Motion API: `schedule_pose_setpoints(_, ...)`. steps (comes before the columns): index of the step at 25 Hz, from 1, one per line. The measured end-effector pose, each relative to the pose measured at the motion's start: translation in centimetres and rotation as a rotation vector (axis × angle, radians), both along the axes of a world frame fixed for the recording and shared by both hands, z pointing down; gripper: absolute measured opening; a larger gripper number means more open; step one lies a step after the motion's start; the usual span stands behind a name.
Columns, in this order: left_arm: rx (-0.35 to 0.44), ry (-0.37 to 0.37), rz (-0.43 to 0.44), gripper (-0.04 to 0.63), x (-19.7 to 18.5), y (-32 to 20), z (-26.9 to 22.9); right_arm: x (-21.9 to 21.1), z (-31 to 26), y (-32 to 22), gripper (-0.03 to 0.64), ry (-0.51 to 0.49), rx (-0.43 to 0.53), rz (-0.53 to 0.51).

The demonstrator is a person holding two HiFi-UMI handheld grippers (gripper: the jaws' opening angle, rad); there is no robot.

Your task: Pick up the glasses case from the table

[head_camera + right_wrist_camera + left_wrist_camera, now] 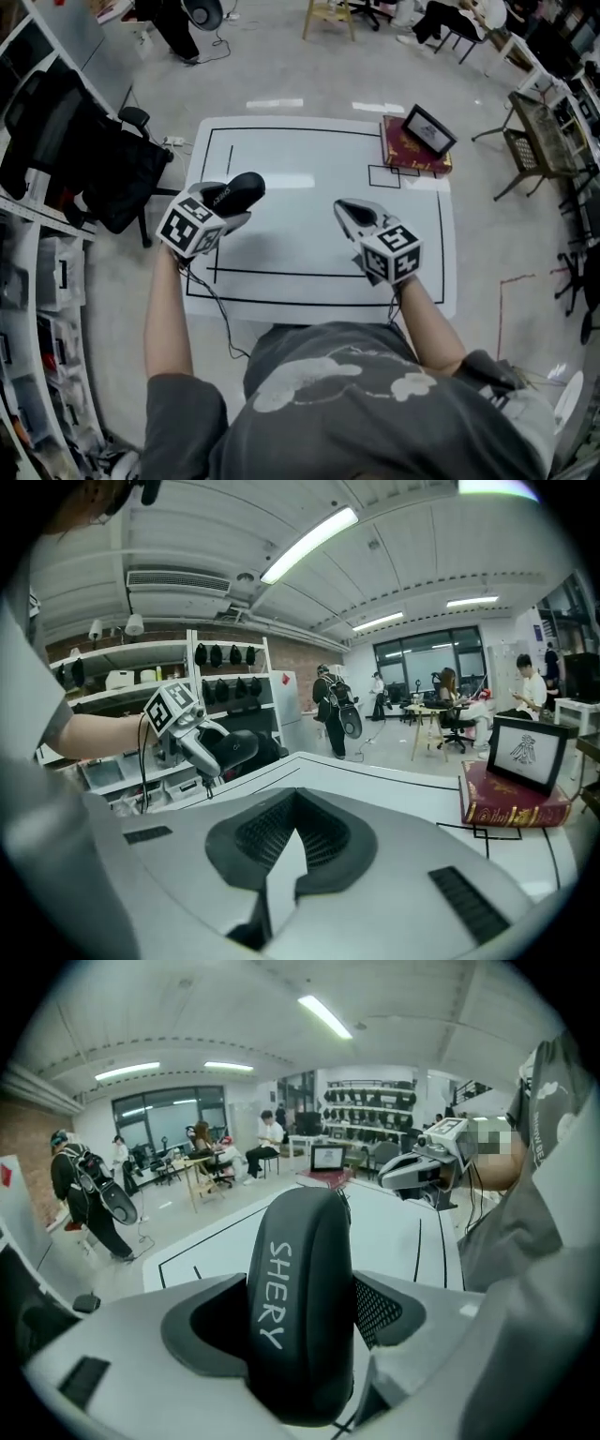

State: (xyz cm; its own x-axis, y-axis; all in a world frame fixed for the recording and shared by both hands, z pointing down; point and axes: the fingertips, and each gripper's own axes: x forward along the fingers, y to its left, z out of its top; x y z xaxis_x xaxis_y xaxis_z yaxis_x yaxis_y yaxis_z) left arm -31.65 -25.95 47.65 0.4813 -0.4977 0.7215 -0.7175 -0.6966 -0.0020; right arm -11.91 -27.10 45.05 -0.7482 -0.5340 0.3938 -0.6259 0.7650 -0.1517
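Observation:
A black glasses case with white lettering is held above the left part of the white table. My left gripper is shut on it. In the left gripper view the case stands between the jaws and fills the middle. Over the table's right half my right gripper is shut, with nothing between its jaws. The right gripper view shows its jaws meeting at the tips, and the left gripper with the case off to the left.
A red book with a small framed picture on top sits at the table's far right corner. Black lines mark rectangles on the tabletop. Shelves stand to the left, with chairs and people further back.

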Motion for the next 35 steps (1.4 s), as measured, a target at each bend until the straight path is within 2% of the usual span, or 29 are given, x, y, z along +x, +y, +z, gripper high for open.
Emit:
schedule_pose_setpoints(4,0.045,0.036,-0.128,0.333,1.9,2.7,-1.0,1.4,-0.9,1.0,0.000,-0.042,0.012,-0.073)
schedule_pose_setpoints(14,0.142,0.133,-0.382,0.333,9.0,10.2,-2.5,7.3,-0.5,5.1,0.000,-0.049,0.022,-0.226)
schedule_pose_setpoints(27,0.210,0.186,-0.625,0.333,19.4,21.3,-2.7,13.9,0.6,10.8,-0.001,-0.072,0.007,-0.378)
schedule_pose_setpoints(35,0.220,0.250,-0.747,0.333,22.3,26.1,-1.8,15.1,2.2,14.2,-0.002,-0.072,-0.034,-0.445)
